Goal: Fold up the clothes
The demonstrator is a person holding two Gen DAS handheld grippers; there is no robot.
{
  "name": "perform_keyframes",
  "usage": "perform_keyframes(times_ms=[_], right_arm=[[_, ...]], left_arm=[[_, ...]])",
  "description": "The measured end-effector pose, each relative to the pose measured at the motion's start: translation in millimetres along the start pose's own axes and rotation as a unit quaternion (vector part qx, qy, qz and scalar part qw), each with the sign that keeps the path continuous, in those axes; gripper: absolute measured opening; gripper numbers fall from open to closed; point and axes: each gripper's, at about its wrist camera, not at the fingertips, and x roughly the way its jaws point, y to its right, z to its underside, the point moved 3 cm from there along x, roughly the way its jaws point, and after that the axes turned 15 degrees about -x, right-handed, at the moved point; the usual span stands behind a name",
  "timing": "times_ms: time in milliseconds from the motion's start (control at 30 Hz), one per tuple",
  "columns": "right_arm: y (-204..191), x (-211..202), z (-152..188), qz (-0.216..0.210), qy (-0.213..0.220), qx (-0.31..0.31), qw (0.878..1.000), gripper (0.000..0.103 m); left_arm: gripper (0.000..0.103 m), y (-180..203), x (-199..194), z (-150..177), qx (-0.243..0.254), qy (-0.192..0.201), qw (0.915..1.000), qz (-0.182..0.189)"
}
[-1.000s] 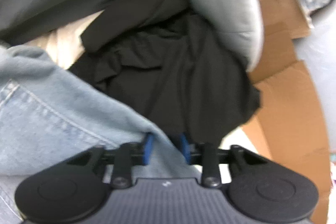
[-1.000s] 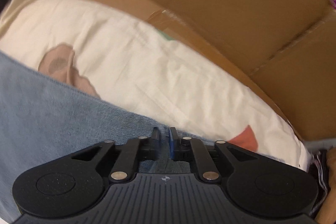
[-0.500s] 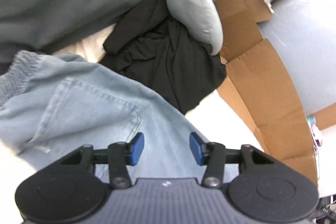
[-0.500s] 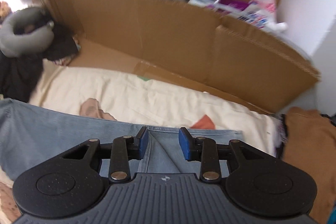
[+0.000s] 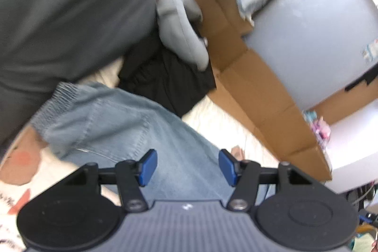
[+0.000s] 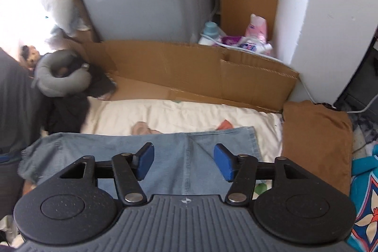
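Light blue jeans [image 6: 118, 152] lie flat on a cream printed sheet [image 6: 179, 115], waistband to the left, legs folded over each other. In the left wrist view the same jeans [image 5: 132, 124] show a back pocket and an elastic waistband. My left gripper [image 5: 187, 167] hovers open above the jeans with nothing between its blue pads. Above the leg end of the jeans, my right gripper [image 6: 184, 162] is also open and empty. A black garment [image 5: 165, 77] lies crumpled beyond the jeans.
A grey neck pillow [image 6: 61, 74] rests on the black garment [image 6: 68, 110]. Cardboard sheets [image 6: 203, 72] line the far side of the sheet. A folded brown garment [image 6: 314, 134] lies at the right. A person's grey sleeve [image 5: 70, 11] fills the upper left. Bottles [image 6: 236, 39] stand behind the cardboard.
Both grippers were shut on the jeans a second ago; both have opened, let go and pulled back upward. The jeans now lie flat on the sheet.
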Motion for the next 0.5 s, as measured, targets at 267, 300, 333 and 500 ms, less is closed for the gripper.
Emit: perform_keyframes(times_ms=[267, 300, 333, 500], right_arm=[[4, -35, -1, -0.030, 0.015, -0.009, 0.999, 0.065], [6, -35, 0, -0.032, 0.015, -0.008, 0.999, 0.066], [9, -33, 0, -0.034, 0.016, -0.004, 0.999, 0.066], [17, -20, 4, -0.033, 0.020, 0.006, 0.999, 0.067]], left_arm=[[0.064, 22, -62, -16, -0.003, 0.037, 0.9987, -0.036], [0.064, 25, -67, -20, -0.004, 0.043, 0.9985, -0.035], [0.064, 29, -72, -23, -0.005, 0.048, 0.9983, -0.033], [0.072, 40, -73, -30, 0.008, 0.054, 0.9982, -0.026]])
